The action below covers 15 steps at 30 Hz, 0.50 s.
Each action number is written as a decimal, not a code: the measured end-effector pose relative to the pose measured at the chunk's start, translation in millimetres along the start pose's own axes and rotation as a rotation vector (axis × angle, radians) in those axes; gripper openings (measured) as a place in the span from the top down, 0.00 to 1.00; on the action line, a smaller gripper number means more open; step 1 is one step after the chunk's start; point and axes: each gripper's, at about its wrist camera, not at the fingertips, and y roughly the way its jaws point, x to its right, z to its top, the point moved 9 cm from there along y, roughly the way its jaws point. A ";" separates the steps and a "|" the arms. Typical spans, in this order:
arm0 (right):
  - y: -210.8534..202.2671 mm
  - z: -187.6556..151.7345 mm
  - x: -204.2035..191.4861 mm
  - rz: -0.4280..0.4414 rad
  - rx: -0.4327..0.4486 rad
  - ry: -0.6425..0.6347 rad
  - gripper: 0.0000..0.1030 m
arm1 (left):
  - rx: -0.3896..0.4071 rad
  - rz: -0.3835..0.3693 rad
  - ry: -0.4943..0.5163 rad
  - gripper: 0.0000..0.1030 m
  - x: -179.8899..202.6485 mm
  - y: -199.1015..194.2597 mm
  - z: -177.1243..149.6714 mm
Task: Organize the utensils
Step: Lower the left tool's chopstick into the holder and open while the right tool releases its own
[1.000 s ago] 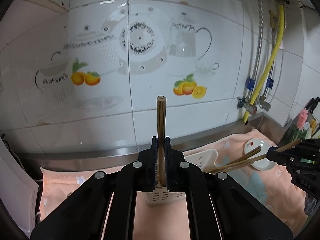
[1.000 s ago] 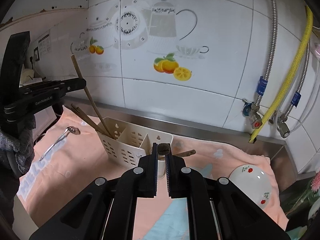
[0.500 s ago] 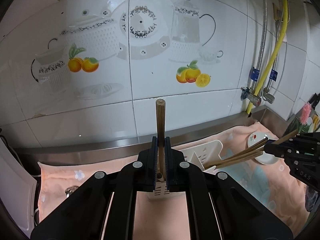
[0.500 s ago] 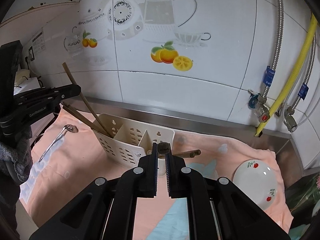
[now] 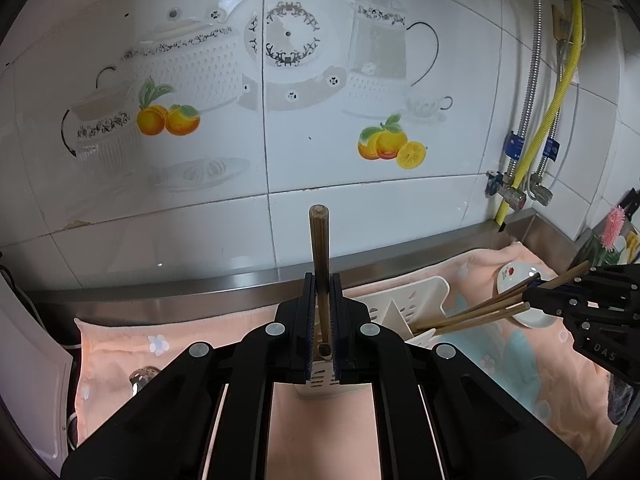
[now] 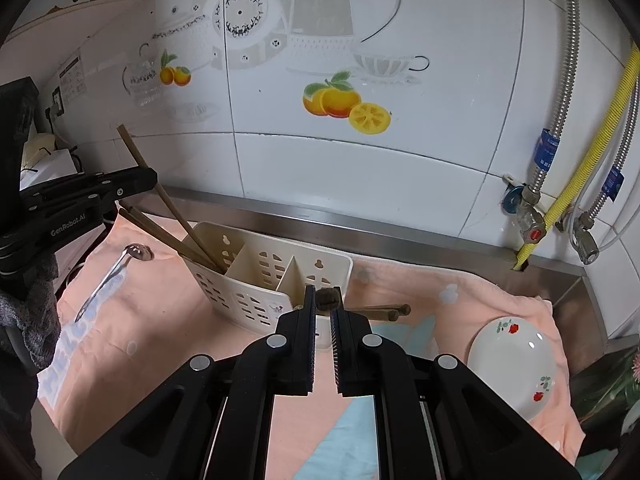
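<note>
Clamped jaws of the left gripper (image 5: 323,312) hold a brown wooden chopstick (image 5: 319,248) upright, its lower end in the cream perforated plastic utensil caddy (image 6: 256,280). Jaws of the right gripper (image 6: 323,312) pinch another dark chopstick (image 6: 327,300) at the caddy's near compartment. More chopsticks (image 6: 176,240) lean in its left compartment. Beyond, on the peach cloth (image 6: 168,312), lie a metal spoon (image 6: 116,268) and white flowered dish (image 6: 514,364); behind stands the tiled wall (image 6: 360,172).

"GenRobot.AI" stands on the left claw (image 6: 120,188); "DAS" on the right claw (image 5: 536,294)
</note>
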 end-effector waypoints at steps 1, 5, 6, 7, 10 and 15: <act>1.2 -0.1 -0.9 0.002 -0.004 0.000 0.93 | -0.003 -0.003 -0.003 0.94 -0.3 0.6 -0.5; 4.0 0.7 -3.2 0.003 -0.007 0.000 0.93 | -0.010 -0.006 -0.007 0.94 -0.6 3.6 -1.6; 4.4 0.8 -3.7 0.002 -0.007 0.000 0.93 | -0.011 -0.005 -0.006 0.94 -0.9 3.7 -1.9; 4.4 0.7 -3.8 0.002 -0.008 -0.001 0.92 | -0.010 -0.002 -0.007 0.94 -1.5 3.8 -2.2; 4.4 1.4 -4.7 0.004 -0.006 0.001 0.92 | -0.011 -0.003 -0.009 0.94 -2.3 3.8 -2.3; 1.9 3.2 -6.3 0.003 0.001 0.001 0.91 | -0.008 0.000 -0.009 0.93 -2.3 2.1 -2.0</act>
